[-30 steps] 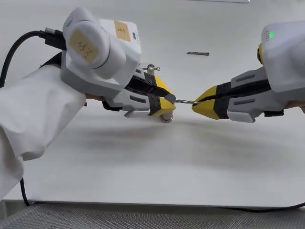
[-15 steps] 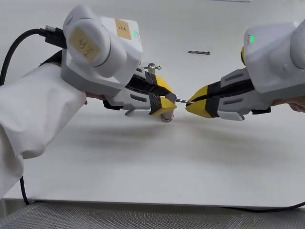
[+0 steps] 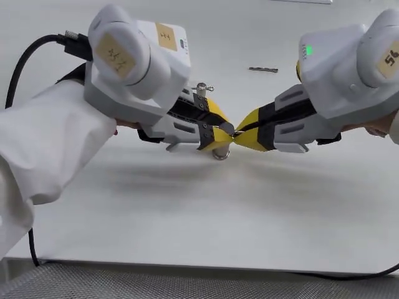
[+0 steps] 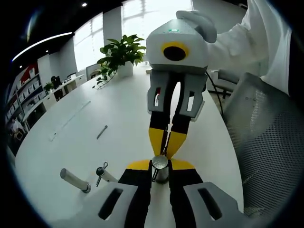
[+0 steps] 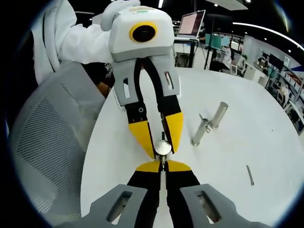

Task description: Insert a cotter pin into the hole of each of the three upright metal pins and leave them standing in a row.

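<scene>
A smooth white rounded tabletop (image 3: pixel 187 218) spreads across the head view. In the left gripper view a leafy green potted plant (image 4: pixel 121 50) stands at eleven o'clock before bright tall windows (image 4: pixel 142 19), with a grey mesh chair back (image 4: pixel 266 137) at three o'clock. In the right gripper view an open laptop (image 5: pixel 191 23) glows at one o'clock.

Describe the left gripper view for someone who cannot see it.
The left gripper clamps an upright metal pin at bottom centre, while the right gripper, facing it, holds a cotter pin to its top. At left on the white table stand a pinned metal pin and a bare metal pin.
</scene>
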A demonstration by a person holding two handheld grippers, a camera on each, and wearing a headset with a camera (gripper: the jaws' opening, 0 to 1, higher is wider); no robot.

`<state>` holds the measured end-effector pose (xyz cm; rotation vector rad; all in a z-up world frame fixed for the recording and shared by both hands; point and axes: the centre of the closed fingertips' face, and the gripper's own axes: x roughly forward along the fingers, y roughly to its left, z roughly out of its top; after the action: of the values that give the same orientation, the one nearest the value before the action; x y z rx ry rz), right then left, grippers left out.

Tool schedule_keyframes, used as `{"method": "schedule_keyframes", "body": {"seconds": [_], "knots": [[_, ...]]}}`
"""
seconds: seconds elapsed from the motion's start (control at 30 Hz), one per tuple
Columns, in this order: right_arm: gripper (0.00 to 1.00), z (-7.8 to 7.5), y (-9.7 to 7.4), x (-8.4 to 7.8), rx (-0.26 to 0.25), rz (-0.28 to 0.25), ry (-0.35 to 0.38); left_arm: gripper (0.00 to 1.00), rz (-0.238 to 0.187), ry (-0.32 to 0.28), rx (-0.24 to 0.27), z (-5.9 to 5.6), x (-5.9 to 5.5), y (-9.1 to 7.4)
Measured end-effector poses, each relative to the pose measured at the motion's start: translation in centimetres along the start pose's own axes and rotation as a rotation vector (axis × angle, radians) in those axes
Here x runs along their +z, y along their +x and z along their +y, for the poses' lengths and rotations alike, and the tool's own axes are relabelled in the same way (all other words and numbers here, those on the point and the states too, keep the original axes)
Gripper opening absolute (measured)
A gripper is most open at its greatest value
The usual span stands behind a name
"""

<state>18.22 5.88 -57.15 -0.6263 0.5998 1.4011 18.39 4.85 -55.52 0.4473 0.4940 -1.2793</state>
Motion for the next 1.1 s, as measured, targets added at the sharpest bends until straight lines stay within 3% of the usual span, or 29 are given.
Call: {"method": "schedule_keyframes", "body": {"seconds": [0.03,0.13,0.17,0.27,0.4,0.47,0.67,1.1], "knots": [[0.00,0.0,0.1,-0.2,-0.007,0.013,-0.023,0.10,0.001,0.001,-0.001,-0.1,0.0,0.0],[0.27,-0.2,0.1,-0.4,-0.027,0.010,-0.025,0.10,0.001,-0.002,-0.001,-0.1,0.0,0.0],[0.28,-0.2,0.1,-0.3,-0.024,0.006,-0.022,0.10,0.001,-0.002,-0.001,-0.1,0.0,0.0],[0.15,-0.4,-0.4,-0.8,-0.034,0.012,-0.008,0.10,0.004,0.001,0.000,-0.1,0.0,0.0],[0.11,-0.5,-1.0,-1.1,-0.042,0.009,0.012,0.10,0.005,-0.002,0.003,-0.2,0.0,0.0],[0.08,-0.6,-1.2,-1.3,-0.043,0.007,0.066,0.10,0.005,-0.002,0.006,-0.2,0.1,0.0],[0.00,-0.2,-1.6,-0.7,-0.037,-0.009,0.050,0.10,0.008,-0.005,0.012,-0.2,0.0,0.0],[0.00,-0.3,-0.8,0.1,-0.031,-0.009,0.064,0.10,0.015,-0.002,0.015,-0.2,0.1,0.0]]}}
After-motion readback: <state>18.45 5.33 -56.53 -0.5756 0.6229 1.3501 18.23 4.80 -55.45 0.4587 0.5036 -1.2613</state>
